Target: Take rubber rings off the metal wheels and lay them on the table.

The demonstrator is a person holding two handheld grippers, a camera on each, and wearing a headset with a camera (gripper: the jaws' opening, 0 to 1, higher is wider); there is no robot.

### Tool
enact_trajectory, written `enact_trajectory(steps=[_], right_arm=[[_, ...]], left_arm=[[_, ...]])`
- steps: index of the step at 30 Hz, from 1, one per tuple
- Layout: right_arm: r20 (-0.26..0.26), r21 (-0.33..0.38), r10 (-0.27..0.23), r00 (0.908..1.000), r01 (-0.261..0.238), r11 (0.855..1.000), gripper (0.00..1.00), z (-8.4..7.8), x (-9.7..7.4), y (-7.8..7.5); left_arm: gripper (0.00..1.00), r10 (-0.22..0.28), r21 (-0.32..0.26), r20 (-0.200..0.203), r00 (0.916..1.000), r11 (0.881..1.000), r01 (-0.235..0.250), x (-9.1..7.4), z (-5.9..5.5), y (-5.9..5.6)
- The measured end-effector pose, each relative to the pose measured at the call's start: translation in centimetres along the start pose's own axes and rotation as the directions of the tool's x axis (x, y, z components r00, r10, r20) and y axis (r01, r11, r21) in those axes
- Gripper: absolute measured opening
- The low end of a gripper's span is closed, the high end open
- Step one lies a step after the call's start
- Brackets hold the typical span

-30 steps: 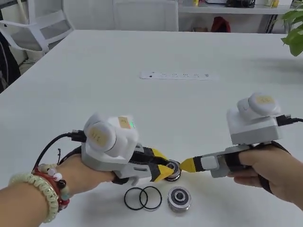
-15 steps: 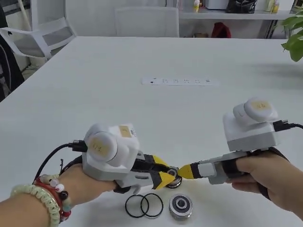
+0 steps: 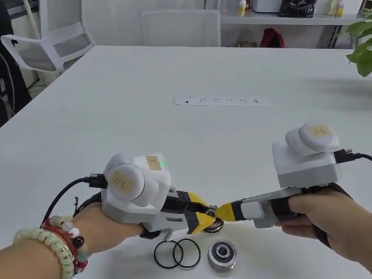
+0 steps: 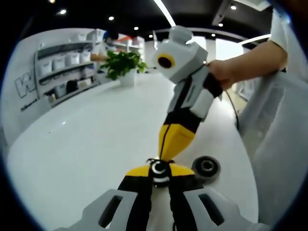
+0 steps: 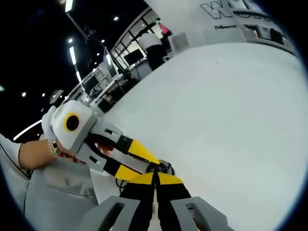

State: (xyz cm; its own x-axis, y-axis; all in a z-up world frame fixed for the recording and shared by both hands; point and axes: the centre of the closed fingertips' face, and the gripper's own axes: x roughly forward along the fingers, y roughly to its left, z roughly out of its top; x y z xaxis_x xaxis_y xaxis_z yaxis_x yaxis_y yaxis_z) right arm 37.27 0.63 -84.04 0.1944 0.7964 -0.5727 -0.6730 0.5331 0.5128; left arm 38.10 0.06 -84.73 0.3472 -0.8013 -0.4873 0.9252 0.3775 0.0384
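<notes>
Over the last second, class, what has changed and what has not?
The right gripper edged a little toward the left gripper, its shut fingers now at the held wheel. The left gripper stayed clamped on it. The two rubber rings and the loose wheel lay still; only the camera shifted.

Bright, even light falls from above on the white table (image 3: 145, 116) in my head view, with no hard glare. Only faint, soft shadows sit under my left gripper (image 3: 206, 218) and the 2 rubber rings (image 3: 176, 253). In my left gripper view, ceiling spots (image 4: 61, 11) and strip lights (image 4: 166, 14) burn against a dark ceiling, the tabletop shines pale, and straight lines bend hard toward the edges. The metal wheel (image 4: 159, 171) at my jaw tips looks slightly soft, perhaps too close to focus. My right gripper view is rolled over, its far wall (image 5: 231, 14) washed out and its edges curved
</notes>
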Motion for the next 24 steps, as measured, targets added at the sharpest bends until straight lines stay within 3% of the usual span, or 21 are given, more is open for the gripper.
enact_trajectory(steps=[3, 6, 13, 14, 15, 17, 21, 24], right_arm=[[0.012, -0.007, 0.027, 0.9996, -0.027, 1.0, 0.0, 0.2, 0.2, 0.6], [0.003, -0.039, 0.018, 0.9998, -0.018, 0.999, 0.0, 0.1, 0.4, 0.7], [0.03, 0.002, 0.057, 0.9979, -0.057, 0.998, 0.0, 0.4, -0.2, 0.6], [0.041, 0.009, 0.067, 0.9969, -0.067, 0.998, 0.0, 0.6, -0.3, 0.7], [0.055, 0.025, 0.112, 0.9922, -0.113, 0.993, 0.0, 0.8, -0.4, 1.5], [0.046, 0.011, 0.083, 0.9955, -0.084, 0.996, 0.0, 0.6, -0.3, 1.1], [0.041, 0.012, 0.083, 0.9957, -0.083, 0.996, 0.0, 0.5, -0.2, 0.9], [0.018, -0.017, 0.055, 0.9983, -0.055, 0.998, 0.0, 0.0, -0.1, 0.4]], left_arm=[[0.13, 0.0, -0.001, 0.002, 1.0, 1.0, 0.0, 0.0, 0.0, 0.0], [0.13, 0.0, -0.003, 0.007, 1.0, 1.0, 0.0, 0.0, 0.0, 0.0], [0.13, -0.002, 0.0, 0.008, 1.0, 1.0, 0.002, 0.0, 0.0, -0.1], [0.13, -0.002, 0.0, 0.009, 1.0, 1.0, 0.002, 0.0, 0.0, -0.1], [0.13, -0.002, 0.001, 0.009, 1.0, 1.0, 0.002, 0.0, 0.0, -0.1], [0.13, -0.003, 0.001, 0.008, 1.0, 1.0, 0.003, 0.0, 0.0, -0.1], [0.13, -0.002, -0.021, 0.006, 1.0, 1.0, 0.002, 0.0, 0.1, 0.0], [0.14, -0.002, -0.032, 0.004, 1.0, 1.0, 0.003, 0.0, 0.1, 0.0]])
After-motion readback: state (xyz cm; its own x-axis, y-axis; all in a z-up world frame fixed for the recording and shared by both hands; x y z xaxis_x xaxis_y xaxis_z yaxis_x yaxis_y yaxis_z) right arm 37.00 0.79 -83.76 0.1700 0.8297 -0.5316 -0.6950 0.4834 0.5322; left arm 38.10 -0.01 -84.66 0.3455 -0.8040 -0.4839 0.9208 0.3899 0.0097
